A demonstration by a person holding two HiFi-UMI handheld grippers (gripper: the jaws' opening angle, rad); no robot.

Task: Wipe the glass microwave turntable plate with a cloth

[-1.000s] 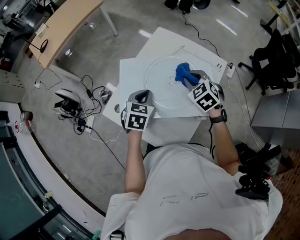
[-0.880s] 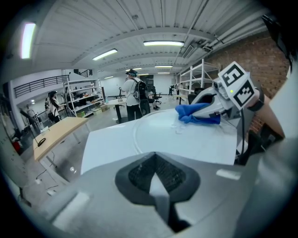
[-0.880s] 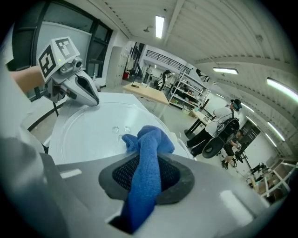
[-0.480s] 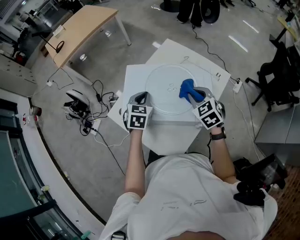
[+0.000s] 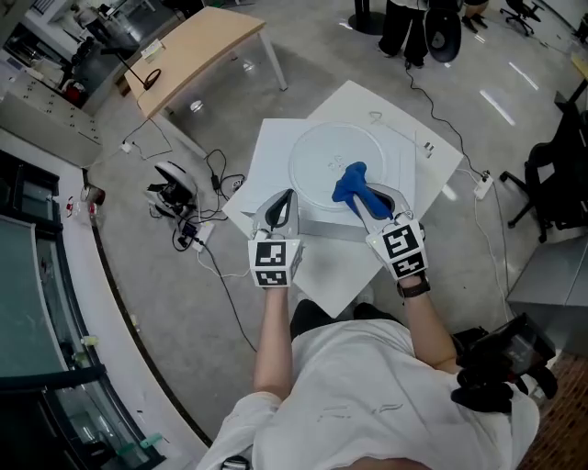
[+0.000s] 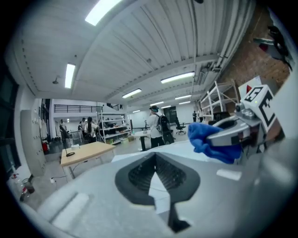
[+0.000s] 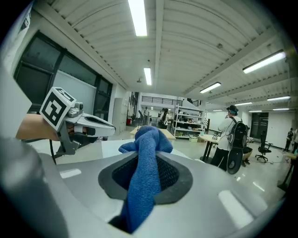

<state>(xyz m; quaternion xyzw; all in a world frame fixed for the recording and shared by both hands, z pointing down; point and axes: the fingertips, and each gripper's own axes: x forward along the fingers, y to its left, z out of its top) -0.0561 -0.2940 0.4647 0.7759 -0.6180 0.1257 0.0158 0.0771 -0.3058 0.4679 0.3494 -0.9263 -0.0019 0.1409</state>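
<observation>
The round glass turntable plate (image 5: 323,158) lies flat on a white table (image 5: 272,151). My right gripper (image 5: 365,196) is shut on a blue cloth (image 5: 348,182), which hangs over the plate's near right rim. In the right gripper view the cloth (image 7: 145,172) runs up between the pads and bunches above the tips. My left gripper (image 5: 284,199) sits at the plate's near left edge, jaws together with nothing held. Both gripper views point up across the room, so the plate is hidden in them. In the left gripper view the cloth (image 6: 213,141) is at the right.
A wooden desk (image 5: 188,50) stands at the far left. Cables and a white device (image 5: 176,197) lie on the floor left of the table. A black office chair (image 5: 560,165) stands at the right. People (image 5: 404,27) stand beyond the table.
The cloth and my right gripper have drawn back from the plate's far right toward its near rim. My left gripper has also moved nearer the table's front edge. The head view has shifted.
</observation>
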